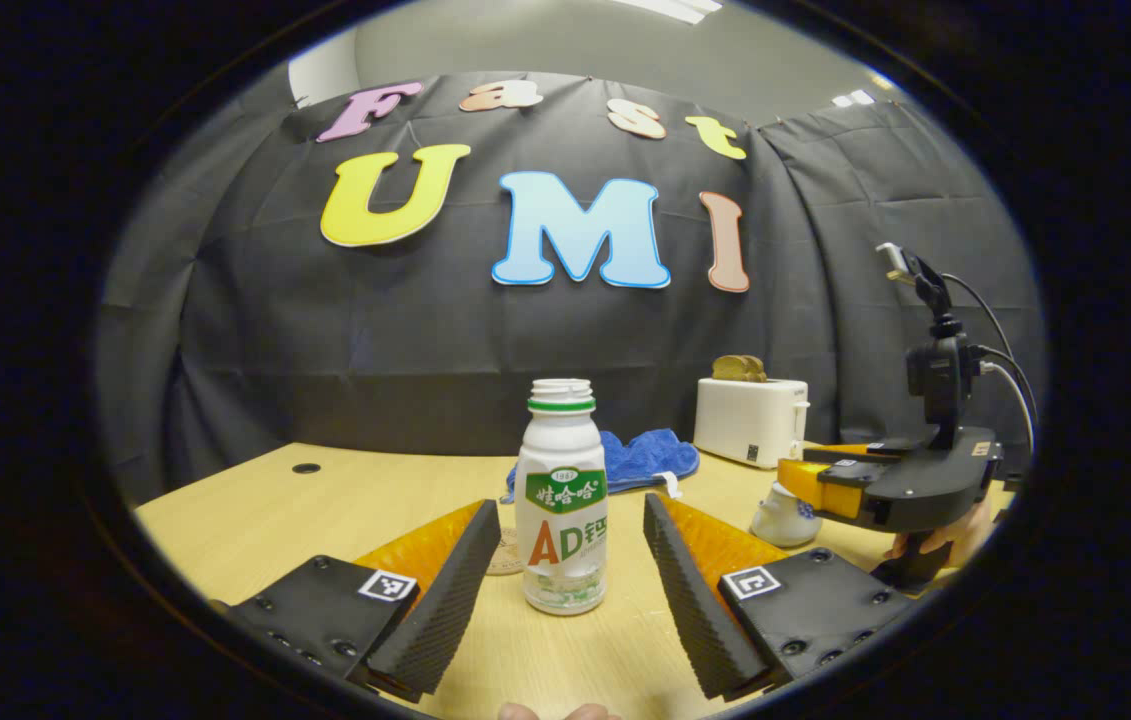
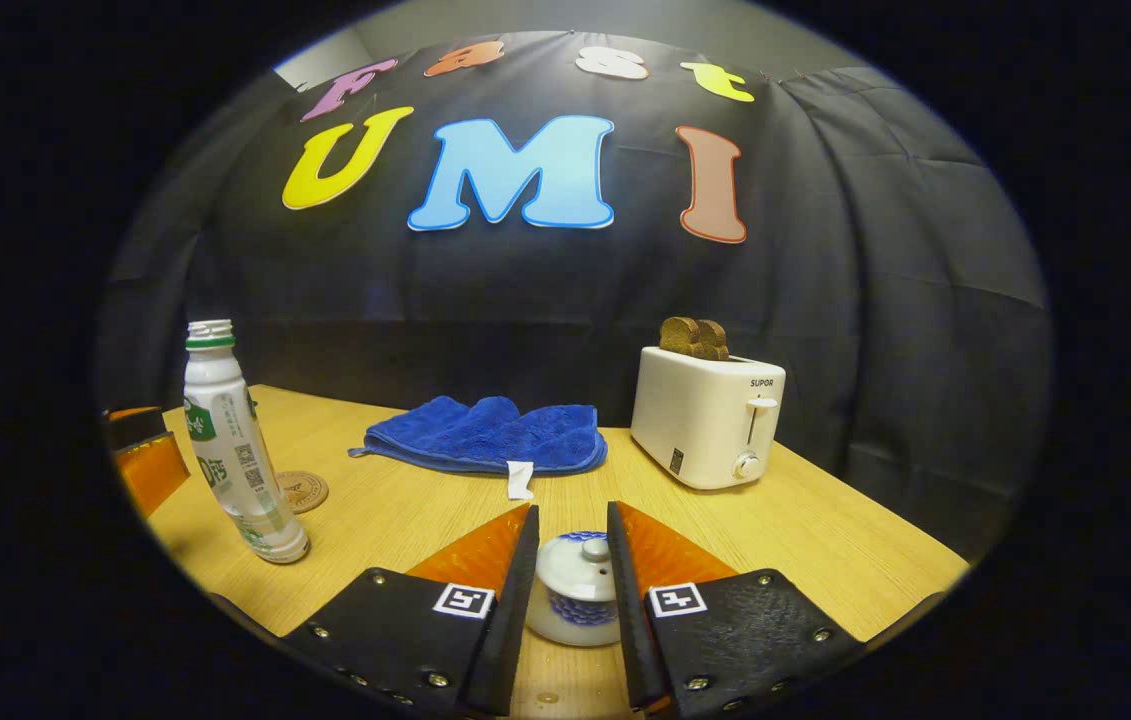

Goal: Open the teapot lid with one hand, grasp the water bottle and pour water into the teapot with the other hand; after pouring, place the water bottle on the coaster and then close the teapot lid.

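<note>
Plainly, bottle: uncapped water bottle point(image 1: 563, 497) stands on the surface between the spread fingers of the left claw point(image 1: 562, 570), untouched; a skewed squeeze may topple it
Teapot: right of the bottle, its lid point(image 2: 580, 553) sits between the right claw point(image 2: 571, 575) fingers, contact unclear; the knob could slip
Coaster: coaster point(image 2: 302, 491) just behind the bottle

I'm seeing a white plastic water bottle point(image 1: 562, 500) dead ahead between the left gripper's point(image 1: 561, 585) fingers, green ring under its uncapped neck, green band and orange-and-green lettering on the label. Just behind it, a tan round coaster point(image 2: 302, 491) with a darker printed pattern. Between the right gripper's point(image 2: 571, 585) fingers sits a white ceramic teapot point(image 2: 575, 595) with blue painted motifs. Beyond, a deep blue terry cloth point(image 2: 485, 435), a cream-white toaster point(image 2: 705, 415) carrying brown toast point(image 2: 694, 338), all on a pale yellow wood-grain table point(image 2: 825, 540).
</note>
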